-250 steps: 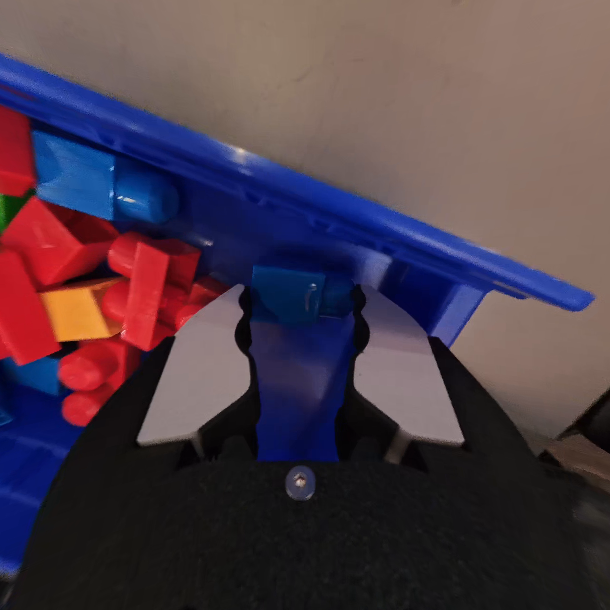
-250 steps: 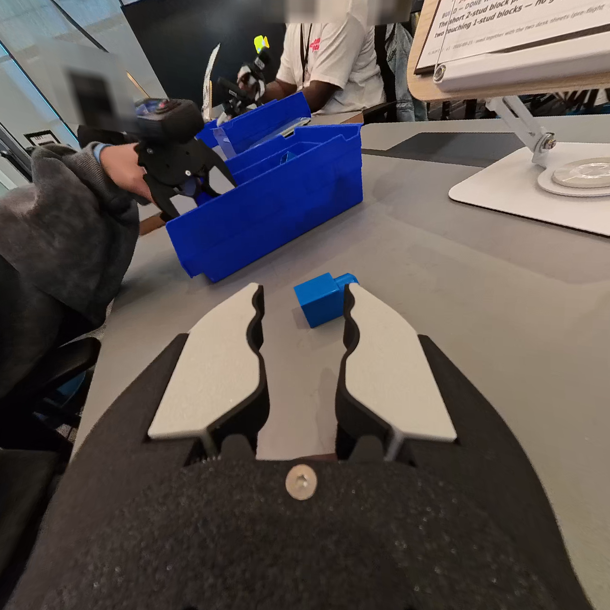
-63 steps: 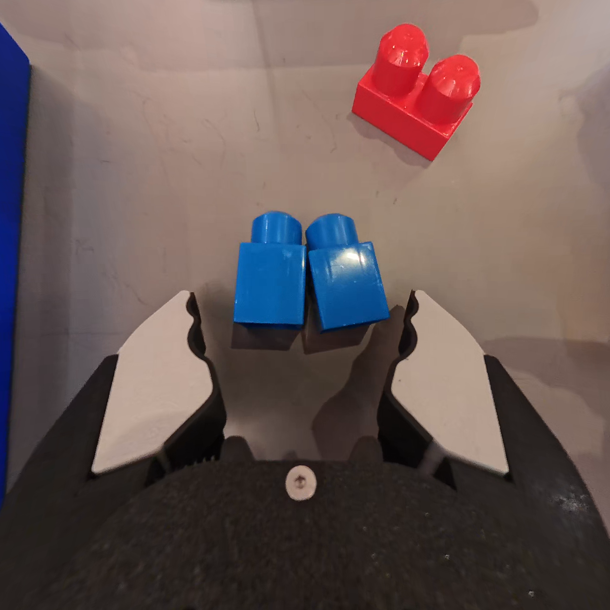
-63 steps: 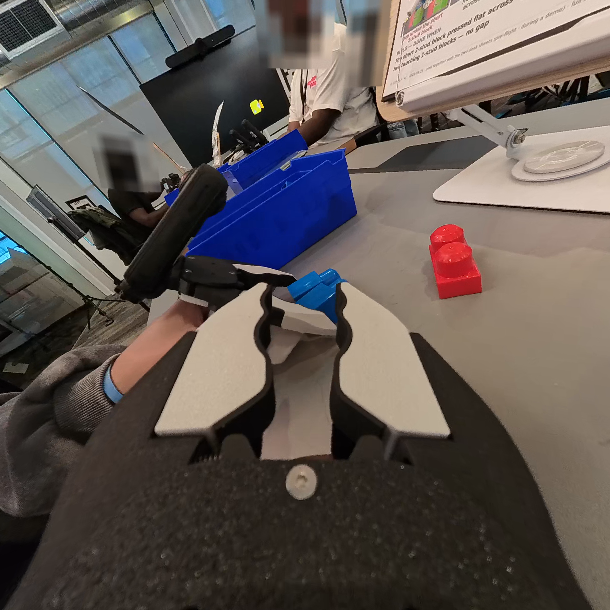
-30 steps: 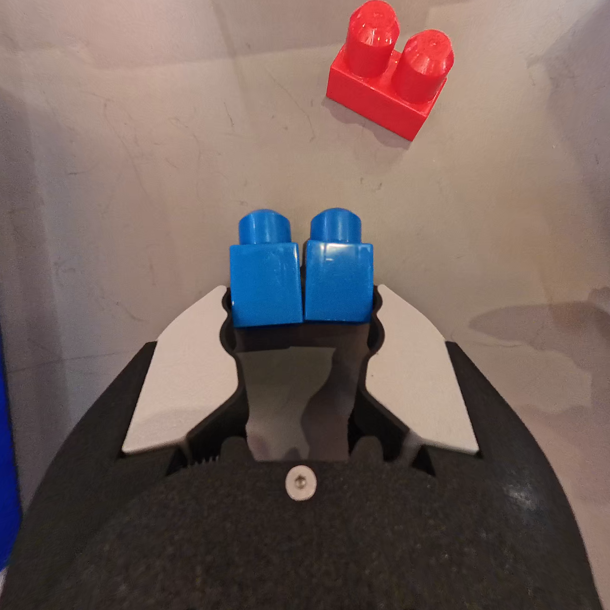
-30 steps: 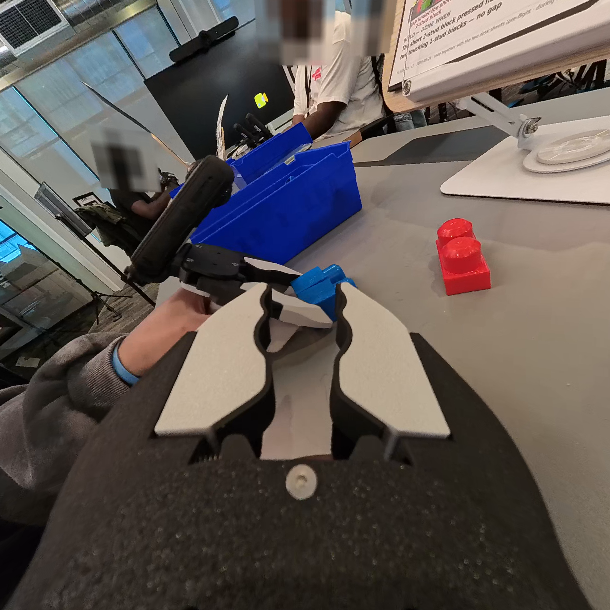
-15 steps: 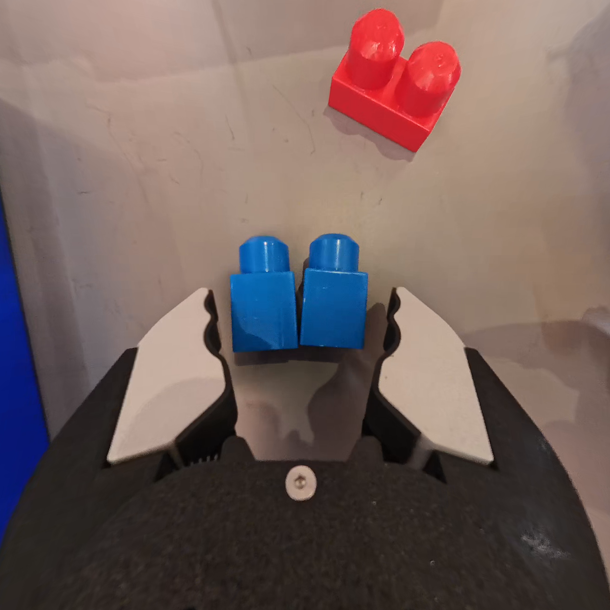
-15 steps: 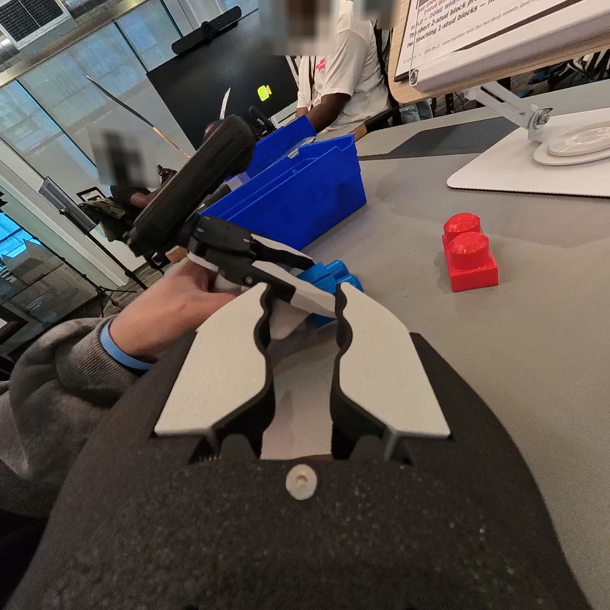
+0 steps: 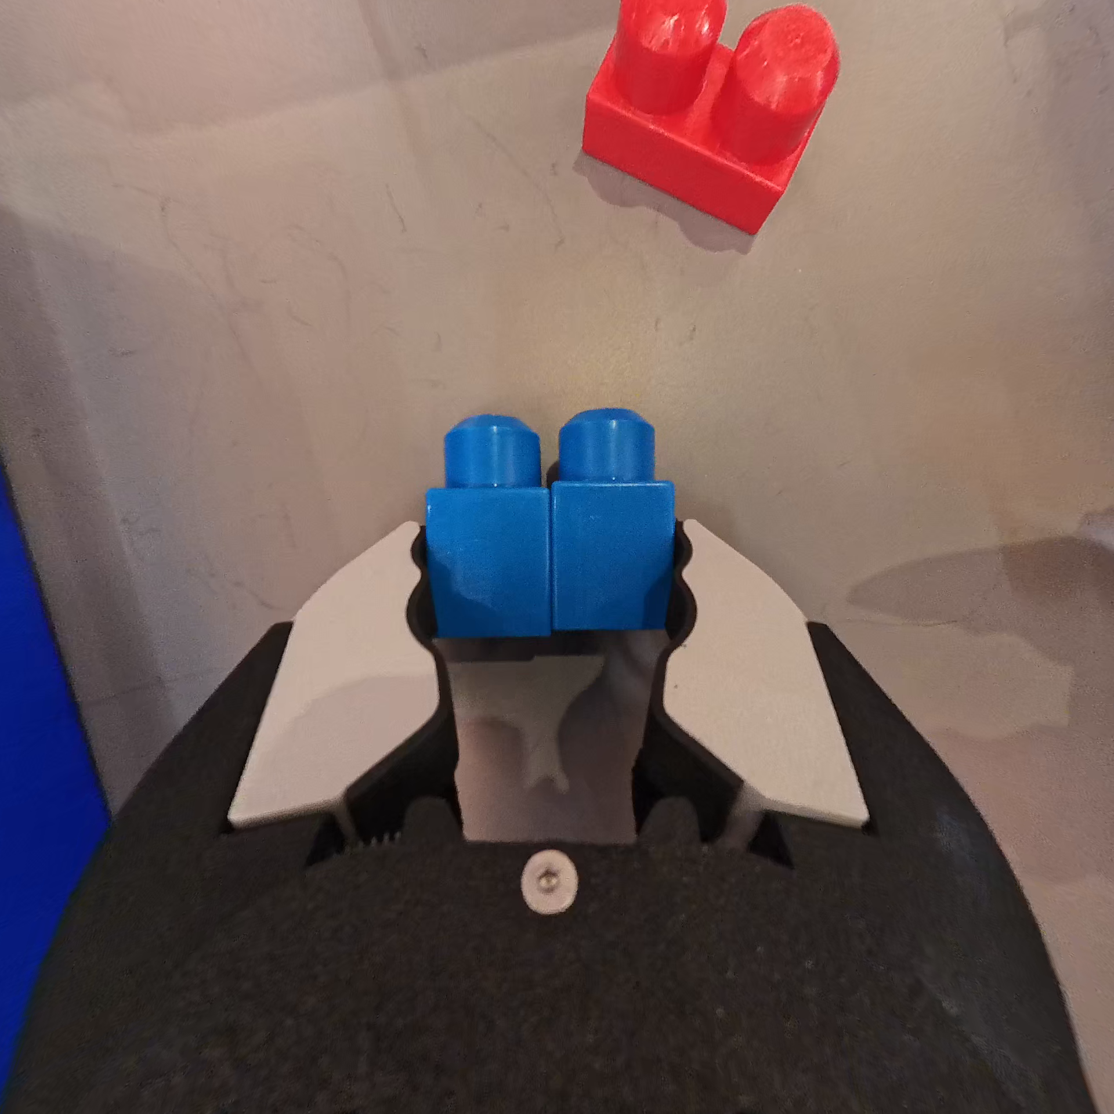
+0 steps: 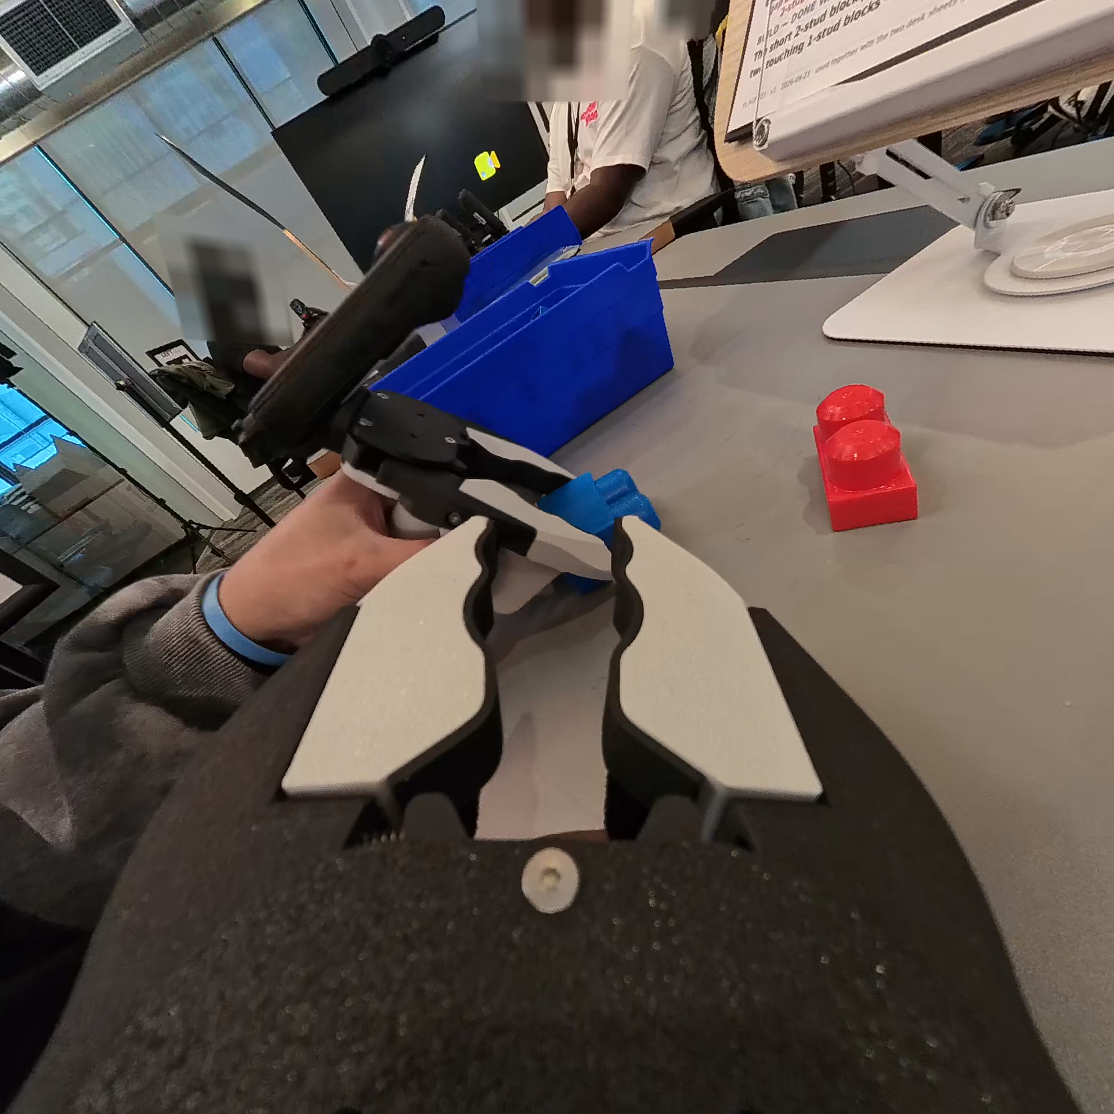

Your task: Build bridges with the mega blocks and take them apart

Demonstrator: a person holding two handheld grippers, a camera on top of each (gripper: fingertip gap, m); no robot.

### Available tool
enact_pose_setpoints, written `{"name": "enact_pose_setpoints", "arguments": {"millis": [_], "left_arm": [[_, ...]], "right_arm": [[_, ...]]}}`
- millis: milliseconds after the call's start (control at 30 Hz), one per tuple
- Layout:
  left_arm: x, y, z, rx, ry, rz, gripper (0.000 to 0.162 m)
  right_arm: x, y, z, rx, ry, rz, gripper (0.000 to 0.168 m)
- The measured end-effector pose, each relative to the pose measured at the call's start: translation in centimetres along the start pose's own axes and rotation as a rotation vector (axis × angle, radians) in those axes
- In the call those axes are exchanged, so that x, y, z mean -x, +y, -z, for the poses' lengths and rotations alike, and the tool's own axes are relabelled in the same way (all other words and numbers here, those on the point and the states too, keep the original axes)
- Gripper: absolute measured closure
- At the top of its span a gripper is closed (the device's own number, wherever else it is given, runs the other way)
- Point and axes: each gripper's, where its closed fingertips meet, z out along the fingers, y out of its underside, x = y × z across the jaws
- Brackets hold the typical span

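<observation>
Our left claw [image 9: 550, 563] clamps two blue one-stud plastic blocks [image 9: 548, 557] side by side on the grey table [image 9: 301, 301]. Our right claw [image 10: 551, 545] hangs slightly apart, empty. Only its view shows the blue plastic bin [image 10: 542, 361]; the red two-stud block [image 10: 862, 467] sits apart.

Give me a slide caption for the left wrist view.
Left gripper squeezes two blue blocks together on the table; a red block waits beyond.

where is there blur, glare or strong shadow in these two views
Left wrist view: sharp on the two blue one-stud plastic blocks, soft shadow under the red two-stud plastic block, mild sheen only. Right wrist view: edges bent by the wide lens, mosaic patches up top, background soft.
</observation>
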Motion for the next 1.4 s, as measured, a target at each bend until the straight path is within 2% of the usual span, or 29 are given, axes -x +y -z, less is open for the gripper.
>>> {"name": "enact_pose_setpoints", "arguments": {"millis": [133,267,333,467,600,700,767,800,867,967,1067,1167,1267,1400], "left_arm": [[-0.5,-1.1,1.2,-0.128,0.013,-0.098,0.088],[-1.3,-2.6,4.3,-0.329,0.059,-0.222,0.088],[-2.6,-2.7,6.3,-0.451,0.09,-0.348,0.088],[-2.8,-1.3,9.1,-0.595,0.022,-0.558,0.088],[-2.6,0.5,10.0,-0.63,0.108,-0.513,0.088],[-1.9,1.6,10.2,-0.611,0.182,-0.429,0.088],[-1.7,1.8,10.7,-0.613,0.214,-0.401,0.088],[-1.5,1.8,10.7,-0.618,0.221,-0.397,0.088],[-1.2,2.0,10.5,-0.626,0.213,-0.399,0.088],[-1.0,2.2,10.2,-0.626,0.23,-0.392,0.088],[-0.9,2.2,10.5,-0.636,0.252,-0.38,0.088],[-0.8,2.2,10.4,-0.636,0.255,-0.381,0.088],[-0.8,2.3,10.0,-0.621,0.261,-0.383,0.088],[-0.9,1.8,9.6,-0.621,0.248,-0.404,0.088]], "right_arm": [[0.0,0.0,0.0,0.0,0.0,0.0,0.132],[-0.1,-0.1,0.1,-0.003,0.01,0.007,0.132],[-0.2,-0.2,0.1,-0.011,0.017,0.007,0.132],[-0.4,-0.1,0.1,-0.005,0.036,0.016,0.131],[-1.6,0.4,-0.2,0.083,0.135,0.1,0.125],[-4.5,-1.1,-0.2,0.249,0.365,0.25,0.122],[-6.2,-2.1,-1.3,0.387,0.46,0.28,0.116],[-7.0,-2.4,-2.3,0.457,0.479,0.29,0.113],[-8.9,-3.2,-4.6,0.539,0.507,0.319,0.118],[-11.8,-1.7,-7.4,0.703,0.512,0.302,0.119],[-14.2,0.0,-8.4,0.818,0.559,0.327,0.119],[-15.2,1.5,-8.6,0.91,0.578,0.34,0.125],[-14.9,0.8,-8.1,0.894,0.589,0.363,0.131],[-11.8,-2.8,-7.1,0.671,0.5,0.338,0.135]]}}
